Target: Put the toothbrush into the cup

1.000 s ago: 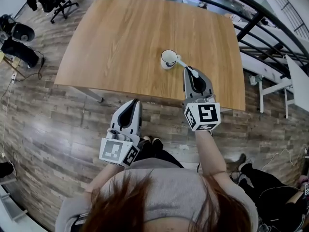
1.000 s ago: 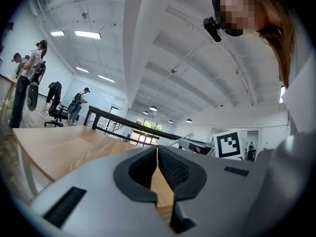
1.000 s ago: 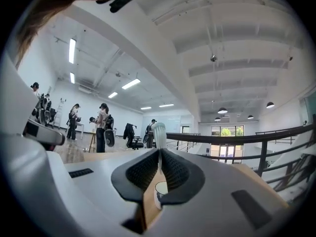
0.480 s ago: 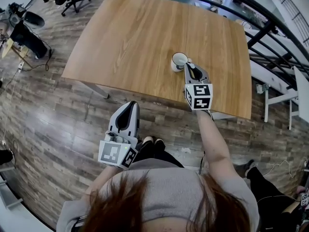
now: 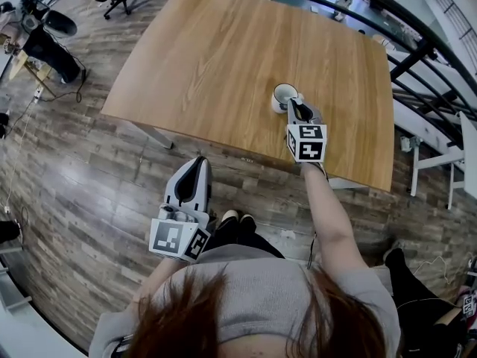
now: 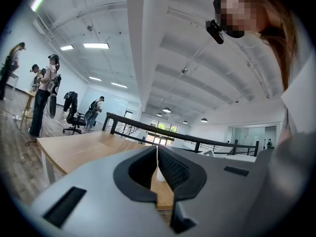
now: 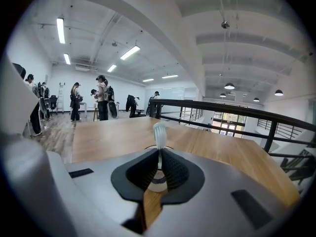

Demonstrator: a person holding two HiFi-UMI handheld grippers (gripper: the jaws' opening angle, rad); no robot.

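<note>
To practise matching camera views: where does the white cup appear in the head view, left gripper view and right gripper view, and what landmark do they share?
Head view: cup on the right part of the wooden table, just beyond the right gripper.
Left gripper view: small white shape, probably the cup, low centre, between the jaws.
Right gripper view: cup low centre, between the jaws, under the gripped toothbrush.
Shared landmark: the wooden table.

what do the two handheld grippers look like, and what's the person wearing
The left tongs and right tongs have smooth light grey shells tapering to a point, with black ribbed pads lining the inside. Each carries a cube of black-and-white square markers at the rear. No cables show. The person wears a light grey top; forearms are uncovered.
</note>
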